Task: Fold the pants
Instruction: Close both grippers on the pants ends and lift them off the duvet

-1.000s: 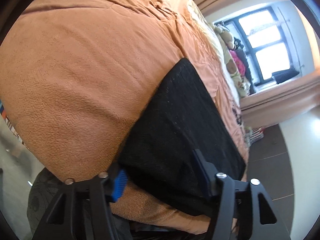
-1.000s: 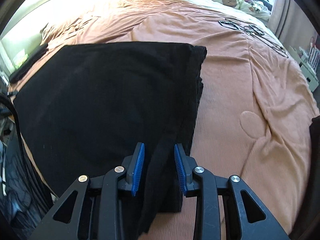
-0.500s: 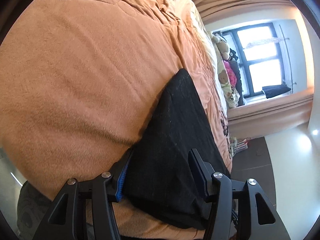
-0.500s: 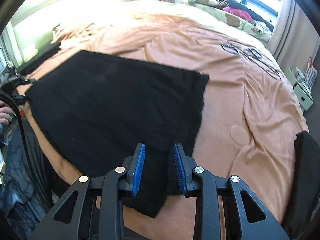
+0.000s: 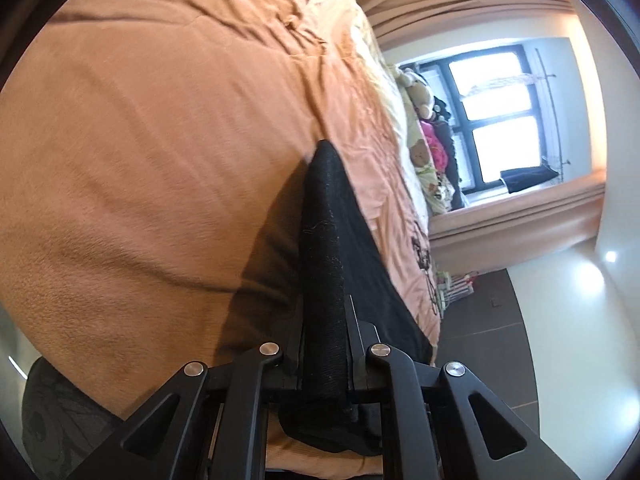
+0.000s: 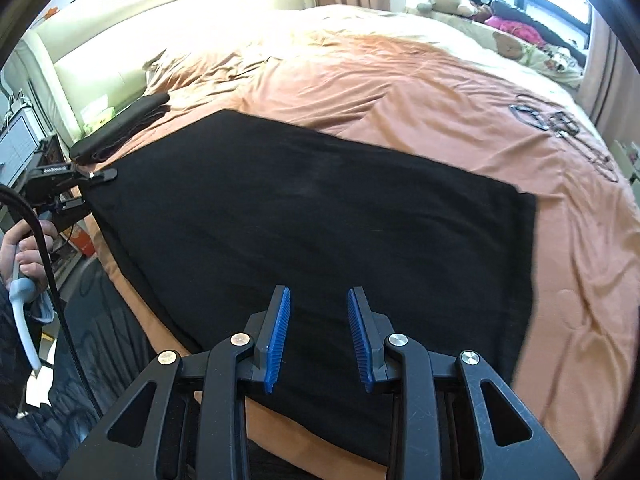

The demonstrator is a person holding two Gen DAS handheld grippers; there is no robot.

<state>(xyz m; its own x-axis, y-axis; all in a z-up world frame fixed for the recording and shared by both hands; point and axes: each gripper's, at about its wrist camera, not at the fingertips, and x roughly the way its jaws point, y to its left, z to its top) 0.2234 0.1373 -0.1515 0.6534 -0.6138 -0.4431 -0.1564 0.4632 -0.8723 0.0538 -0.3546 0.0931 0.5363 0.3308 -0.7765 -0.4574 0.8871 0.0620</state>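
Observation:
The black pants (image 6: 312, 216) lie folded flat on the orange bed cover (image 6: 400, 80), near its front edge. My right gripper (image 6: 318, 332) is open and empty, raised above the near edge of the pants. My left gripper (image 5: 324, 344) is shut on the left corner edge of the pants (image 5: 324, 272), which runs up between its fingers. In the right wrist view the left gripper (image 6: 100, 176) shows at the far left corner of the pants, held by a hand (image 6: 24, 248).
A dark folded garment (image 6: 120, 128) lies on the bed by the cream headboard (image 6: 120, 52). Soft toys and bedding (image 6: 500, 24) sit under the window. A dark floor (image 5: 488, 352) runs past the bed's end.
My left gripper has shut on the pants' edge and lifted it. My right gripper has let go of the fabric and drawn back above the pants.

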